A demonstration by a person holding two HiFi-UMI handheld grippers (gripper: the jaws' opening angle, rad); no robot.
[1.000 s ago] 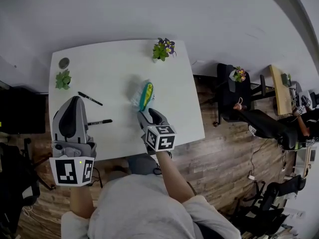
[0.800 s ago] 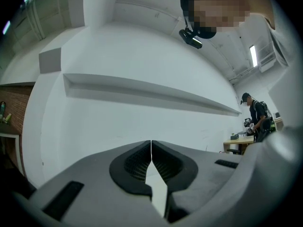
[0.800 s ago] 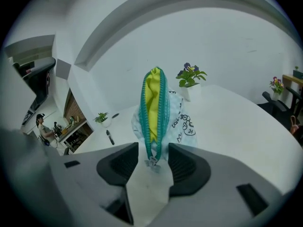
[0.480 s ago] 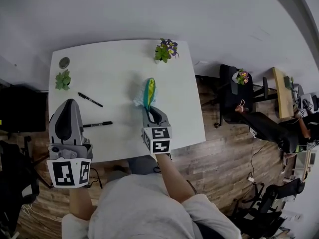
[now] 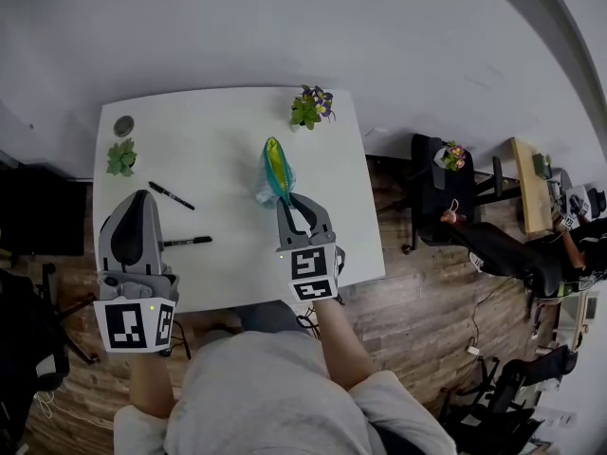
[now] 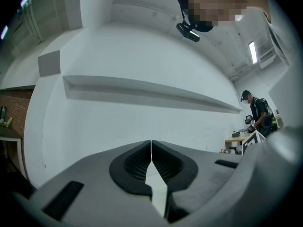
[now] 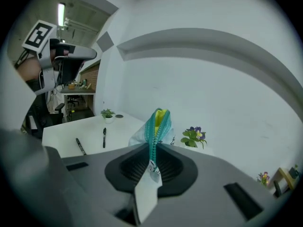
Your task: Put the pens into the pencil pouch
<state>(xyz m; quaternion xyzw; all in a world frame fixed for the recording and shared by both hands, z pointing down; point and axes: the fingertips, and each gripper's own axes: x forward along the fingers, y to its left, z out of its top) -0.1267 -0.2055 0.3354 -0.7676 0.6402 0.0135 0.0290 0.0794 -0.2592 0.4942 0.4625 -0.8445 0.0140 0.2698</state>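
My right gripper (image 5: 285,200) is shut on the pencil pouch (image 5: 274,170), which has a teal zipper, a yellow side and a clear body. Its jaws have just been closing, and the zipper edge (image 7: 153,143) sits pinched between the pads. The pouch stands on edge, raised above the white table (image 5: 228,126). Two black pens (image 5: 171,195) (image 5: 187,243) lie on the table's left half; the right gripper view shows the pens (image 7: 80,146) (image 7: 104,137) too. My left gripper (image 5: 140,199) hovers over the table's near left, shut and empty (image 6: 151,157).
A small green plant (image 5: 120,157) and a round grey disc (image 5: 124,123) sit at the table's far left. A flowering plant (image 5: 310,106) stands at the far edge. Office chairs (image 5: 446,173) and a wooden floor lie to the right.
The right gripper closed on the pouch, rolled it from lying flat to standing on edge, and lifted it off the table. The left gripper stayed put.
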